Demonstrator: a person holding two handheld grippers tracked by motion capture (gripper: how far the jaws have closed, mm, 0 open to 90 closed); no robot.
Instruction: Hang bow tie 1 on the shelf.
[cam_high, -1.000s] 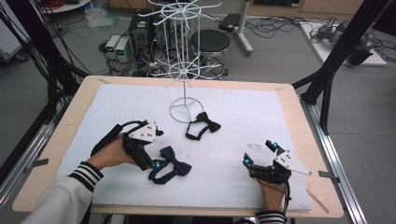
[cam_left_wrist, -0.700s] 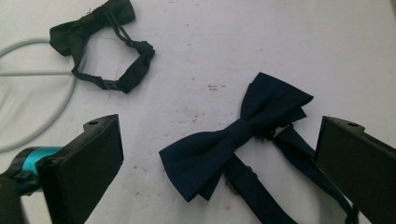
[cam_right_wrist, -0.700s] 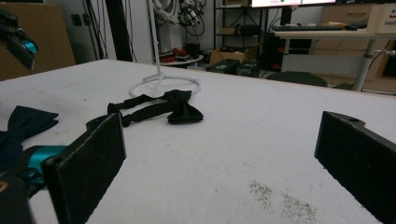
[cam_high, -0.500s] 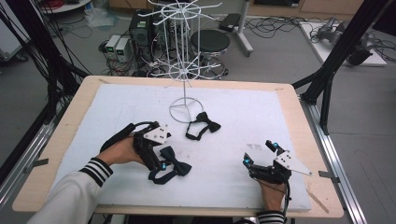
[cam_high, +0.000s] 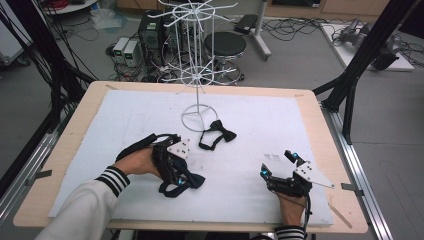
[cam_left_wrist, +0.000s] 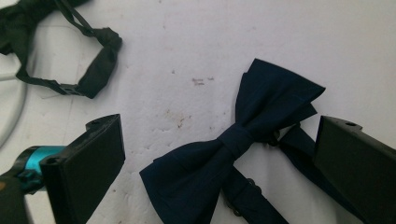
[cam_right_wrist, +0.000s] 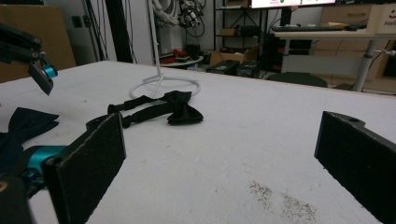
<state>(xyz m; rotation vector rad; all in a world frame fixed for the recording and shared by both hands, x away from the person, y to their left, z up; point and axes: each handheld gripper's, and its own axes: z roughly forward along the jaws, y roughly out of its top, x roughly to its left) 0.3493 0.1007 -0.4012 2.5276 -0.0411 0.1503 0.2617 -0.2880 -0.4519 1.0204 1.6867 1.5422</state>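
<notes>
Left gripper view | left gripper (cam_left_wrist: 219, 154) fingers apart, straddling navy bow tie (cam_left_wrist: 233, 140) | right gripper (cam_high: 278, 166) fingers apart, idle | risk: pinching strap (cam_left_wrist: 247, 193) only, bow slips out

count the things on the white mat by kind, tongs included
bow ties: 2, navy and black
wire stand: 1
tongs: 2, left and right
total: 5
</notes>
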